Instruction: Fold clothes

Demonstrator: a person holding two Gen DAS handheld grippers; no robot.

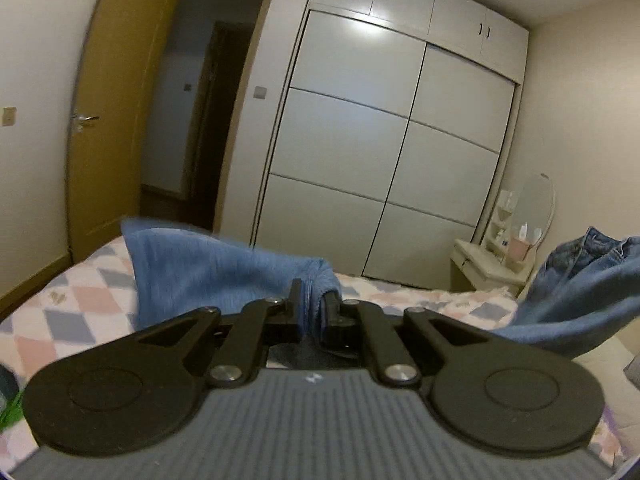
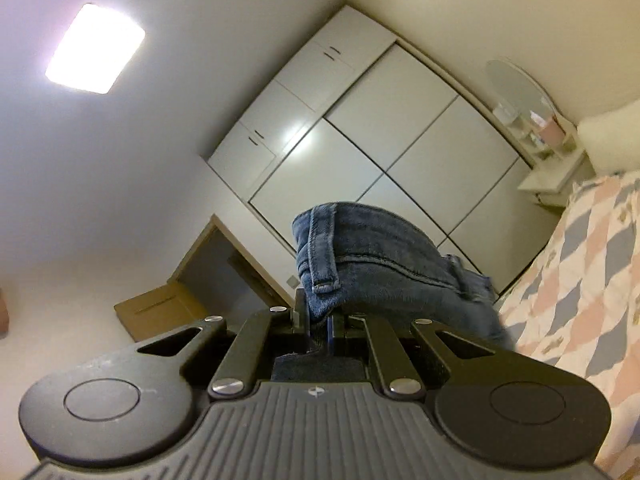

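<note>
Both tools are up off the bed with a garment strung between them. The left gripper (image 1: 314,308) has its black fingers pressed together on a bunched edge of soft blue fabric, which looks like the fleecy inner side of the pair of blue denim jeans (image 1: 576,292); the cloth rises to the left of the jaws, and at the right edge of that view more of it sags in a broad band with denim seams showing above. The right gripper (image 2: 318,320) is pinching the waistband end, a belt loop and stitched seam standing just above its closed fingers at the centre of the frame.

To do this step well, I'd say both pinches should stay firm while the two ends are drawn apart until the sag flattens. Then the jeans can be lowered onto the checked pink, blue and white quilt (image 1: 80,312) with the legs aligned, laid rather than dropped, so no crease gets folded in.

The left view looks level across the room: the open brown wooden door (image 1: 116,120) at upper left, the white sliding wardrobe (image 1: 380,140) in the middle, and a small white dressing table with an oval mirror (image 1: 520,236) at right. The right view is tilted steeply upward and alone shows the square ceiling light (image 2: 95,49) at upper left; the quilt appears only along its right edge.
</note>
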